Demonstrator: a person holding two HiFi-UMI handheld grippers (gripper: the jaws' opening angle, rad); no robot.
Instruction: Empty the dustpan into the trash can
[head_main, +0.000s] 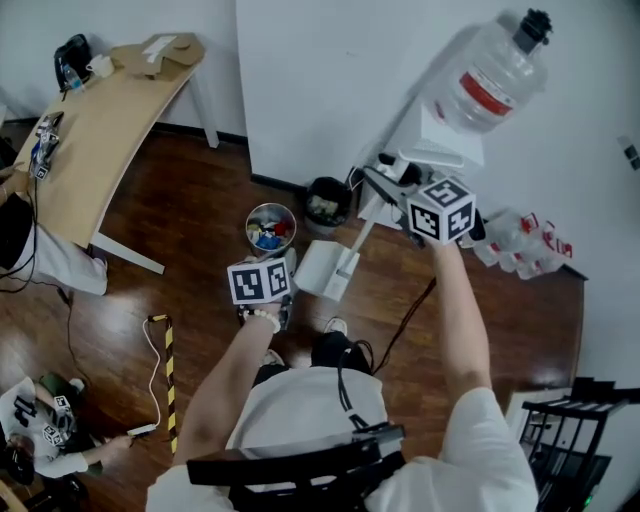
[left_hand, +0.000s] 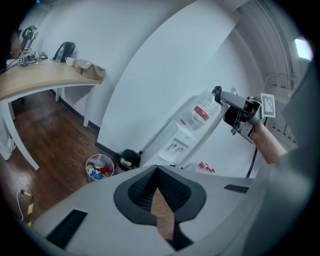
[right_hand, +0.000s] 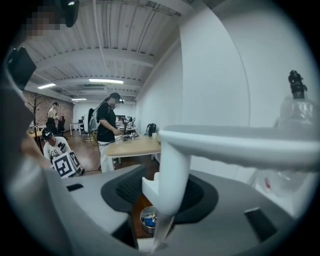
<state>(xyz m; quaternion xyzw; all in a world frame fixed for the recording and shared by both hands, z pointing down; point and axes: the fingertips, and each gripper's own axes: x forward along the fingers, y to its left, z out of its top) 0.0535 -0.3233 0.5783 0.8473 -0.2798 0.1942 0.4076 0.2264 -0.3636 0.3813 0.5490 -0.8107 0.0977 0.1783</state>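
Right hand-held gripper clamped on white dustpan handle. Trash can directly below handle. Water bottle right of handle; standing person left of it.

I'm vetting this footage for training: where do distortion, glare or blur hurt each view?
Head view: sharp, mild sheen on the wood floor. Left gripper view: heavy fisheye bends the wall, corners dark. Right gripper view: the near dustpan handle looks soft, washed out.
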